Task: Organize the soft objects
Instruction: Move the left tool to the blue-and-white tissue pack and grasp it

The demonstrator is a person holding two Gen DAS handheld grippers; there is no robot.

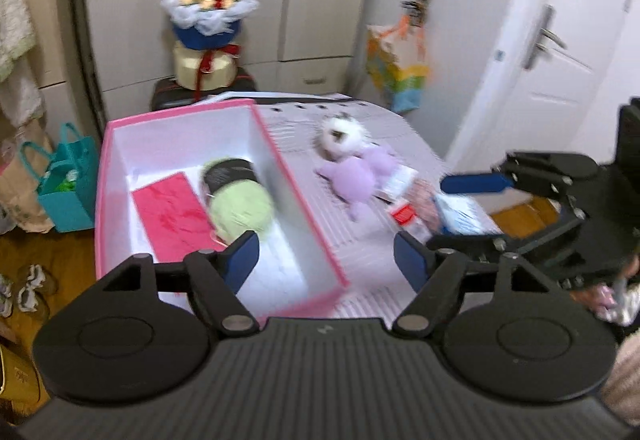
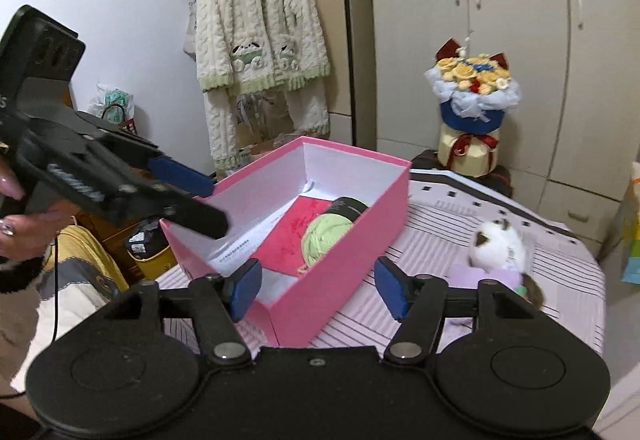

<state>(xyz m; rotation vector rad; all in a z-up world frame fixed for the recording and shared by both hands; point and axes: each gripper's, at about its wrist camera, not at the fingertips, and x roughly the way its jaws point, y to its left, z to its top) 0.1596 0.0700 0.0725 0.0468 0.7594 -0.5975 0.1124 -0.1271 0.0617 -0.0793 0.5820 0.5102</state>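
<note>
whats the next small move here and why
Probably ease the right gripper toward the purple plush toy on the striped table. Both grippers are open and empty, the green yarn ball already sits in the pink box, and the toy lies outside it.

A matt pink cardboard box (image 2: 336, 240) is holding fuzzy green yarn (image 2: 324, 236); right of it, a fluffy plush toy (image 2: 496, 248) is lying on striped cloth (image 2: 440, 252).

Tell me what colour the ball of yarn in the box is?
Light green: the round ball of yarn lies inside the pink cardboard box, clearest in the left wrist view.
</note>
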